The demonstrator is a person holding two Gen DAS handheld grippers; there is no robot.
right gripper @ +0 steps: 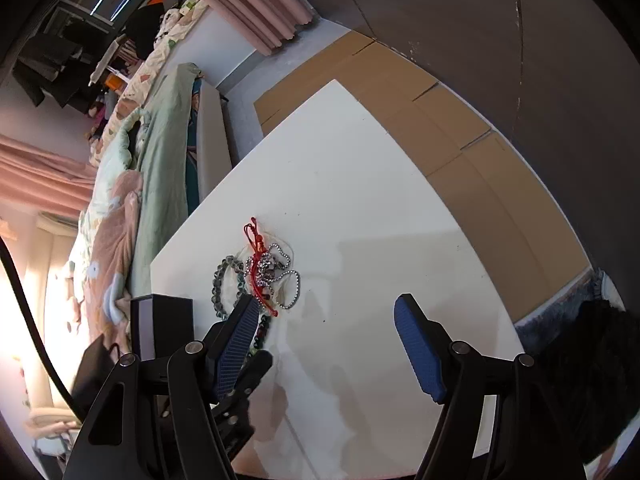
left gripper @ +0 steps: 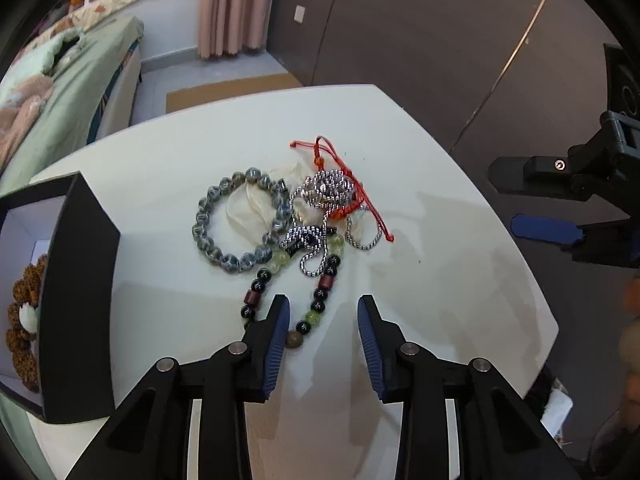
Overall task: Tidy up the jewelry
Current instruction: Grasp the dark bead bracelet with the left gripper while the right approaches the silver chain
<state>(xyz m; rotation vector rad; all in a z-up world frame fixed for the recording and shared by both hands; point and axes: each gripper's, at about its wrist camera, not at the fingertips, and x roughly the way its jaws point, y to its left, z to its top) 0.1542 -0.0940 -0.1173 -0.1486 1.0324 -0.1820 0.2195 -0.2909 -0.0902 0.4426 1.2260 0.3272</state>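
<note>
Jewelry is lying in a tangled heap at the middle of the white worktop. In the left wrist view a grey bead bracelet is sitting at the heap's nine o'clock side, a silver ball chain is bunching at its centre, and a red cord is crossing the chain from twelve o'clock toward four o'clock. A dark bead strand with green and maroon beads is trailing toward six o'clock. The left gripper is hanging over that strand's lower end, its fingers standing partly apart with the strand's right run and a brown bead lying between them; the left finger is covering part of the loop, and I cannot tell whether either pad is touching a bead. A black box is sitting open at nine o'clock, holding a brown bead bracelet. In the right wrist view the right gripper is hovering over bare worktop at the heap's four o'clock side, fingers spread wide and gripping nothing.
</note>
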